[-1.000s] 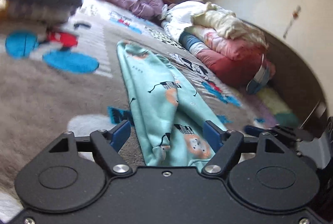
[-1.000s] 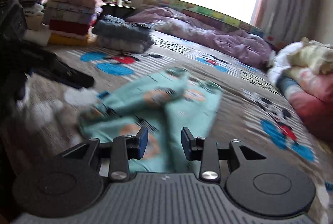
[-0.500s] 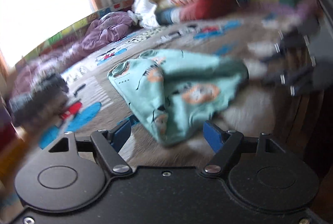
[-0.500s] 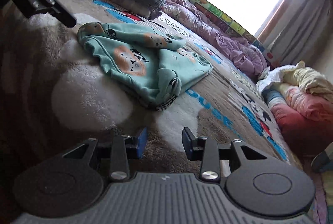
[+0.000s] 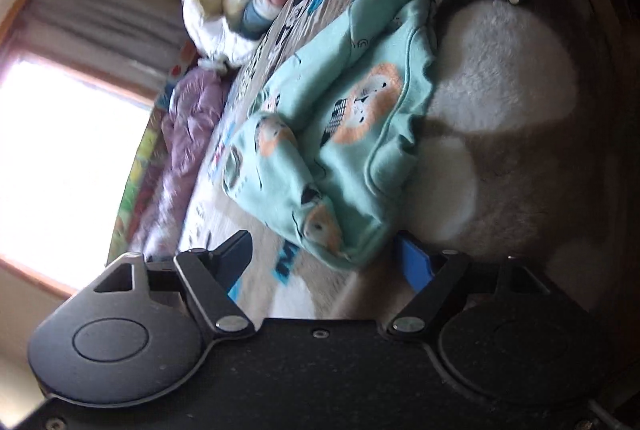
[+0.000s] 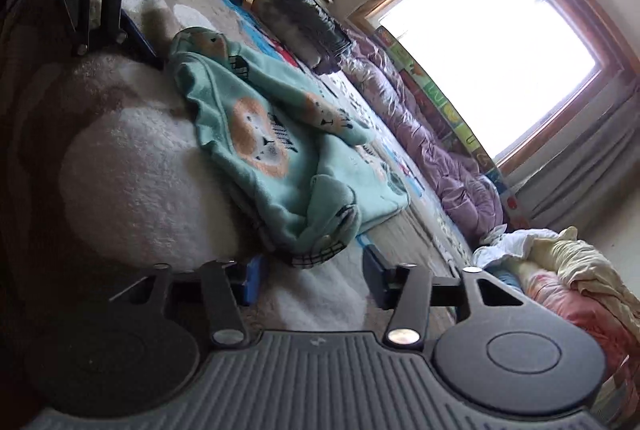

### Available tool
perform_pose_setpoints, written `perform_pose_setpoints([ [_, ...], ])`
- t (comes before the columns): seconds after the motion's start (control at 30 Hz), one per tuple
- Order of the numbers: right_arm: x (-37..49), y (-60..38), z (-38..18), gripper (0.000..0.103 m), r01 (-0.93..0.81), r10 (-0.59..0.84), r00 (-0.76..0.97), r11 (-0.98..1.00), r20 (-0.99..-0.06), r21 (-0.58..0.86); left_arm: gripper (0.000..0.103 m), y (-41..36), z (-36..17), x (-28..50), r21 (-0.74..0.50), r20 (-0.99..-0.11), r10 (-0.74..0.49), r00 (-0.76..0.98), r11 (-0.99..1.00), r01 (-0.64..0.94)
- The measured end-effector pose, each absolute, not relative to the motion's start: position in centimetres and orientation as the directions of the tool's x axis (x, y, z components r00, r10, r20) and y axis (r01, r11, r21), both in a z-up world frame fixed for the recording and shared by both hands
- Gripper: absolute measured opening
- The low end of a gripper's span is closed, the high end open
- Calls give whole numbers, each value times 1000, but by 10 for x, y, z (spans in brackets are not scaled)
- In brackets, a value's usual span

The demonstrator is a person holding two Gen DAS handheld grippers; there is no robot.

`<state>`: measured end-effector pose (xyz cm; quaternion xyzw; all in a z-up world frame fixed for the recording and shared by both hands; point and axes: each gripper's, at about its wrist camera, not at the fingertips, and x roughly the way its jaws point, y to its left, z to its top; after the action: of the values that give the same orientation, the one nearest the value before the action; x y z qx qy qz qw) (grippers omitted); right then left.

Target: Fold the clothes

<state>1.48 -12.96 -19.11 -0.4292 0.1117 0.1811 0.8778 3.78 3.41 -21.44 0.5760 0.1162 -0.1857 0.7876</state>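
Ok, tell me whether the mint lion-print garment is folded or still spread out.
Partly folded. The mint garment lies doubled over on the bedspread, a sleeve laid across its front, edges bunched and uneven.

Both wrist views low, rolled, sharing teal garment (image 5: 344, 118).

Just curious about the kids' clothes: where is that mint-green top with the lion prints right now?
The mint-green lion-print top lies partly folded on the patterned bed blanket, in both wrist views just ahead of the open grippers.
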Motion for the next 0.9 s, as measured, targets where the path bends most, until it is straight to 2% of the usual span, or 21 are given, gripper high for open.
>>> perform_pose_setpoints([
  [0.03,17,-131,-190,69,-408,225,912,570,-343,-713,90,36,-215,40,870,-386,-168,907,261,419],
  [0.1,18,-134,-189,72,-407,238,913,571,-331,-713,95,39,-214,44,872,-377,-186,908,259,415],
  [0.17,19,-135,-188,72,-404,253,915,560,-316,-723,95,42,-211,47,873,-369,-201,907,259,413],
  [0.2,18,-134,-186,71,-395,260,918,547,-298,-738,95,42,-210,46,884,-356,-206,912,242,400],
  [0.27,17,-134,-182,67,-389,278,919,530,-279,-754,85,40,-208,41,912,-321,-214,923,193,362],
  [0.4,15,-135,-173,66,-385,317,915,501,-250,-775,84,48,-208,44,923,-322,-229,919,138,358],
  [0.47,18,-136,-178,67,-411,326,902,454,-281,-791,83,51,-211,49,922,-335,-248,909,114,371],
  [0.53,21,-137,-184,63,-453,356,879,414,-317,-790,83,51,-213,54,920,-348,-272,897,86,383],
  [0.73,32,-138,-181,62,-518,436,831,379,-346,-767,82,44,-215,70,926,-338,-329,882,50,374],
  [0.77,33,-139,-181,58,-533,448,820,371,-356,-761,80,44,-216,71,927,-337,-332,881,49,372],
  [0.83,33,-139,-181,52,-559,460,803,360,-379,-747,56,42,-222,69,927,-343,-329,880,35,374],
  [0.87,34,-138,-181,51,-571,466,794,355,-390,-740,49,40,-225,67,927,-347,-327,879,26,375],
  [0.9,34,-138,-181,47,-584,472,785,349,-401,-733,33,39,-230,65,927,-352,-323,879,13,376],
])
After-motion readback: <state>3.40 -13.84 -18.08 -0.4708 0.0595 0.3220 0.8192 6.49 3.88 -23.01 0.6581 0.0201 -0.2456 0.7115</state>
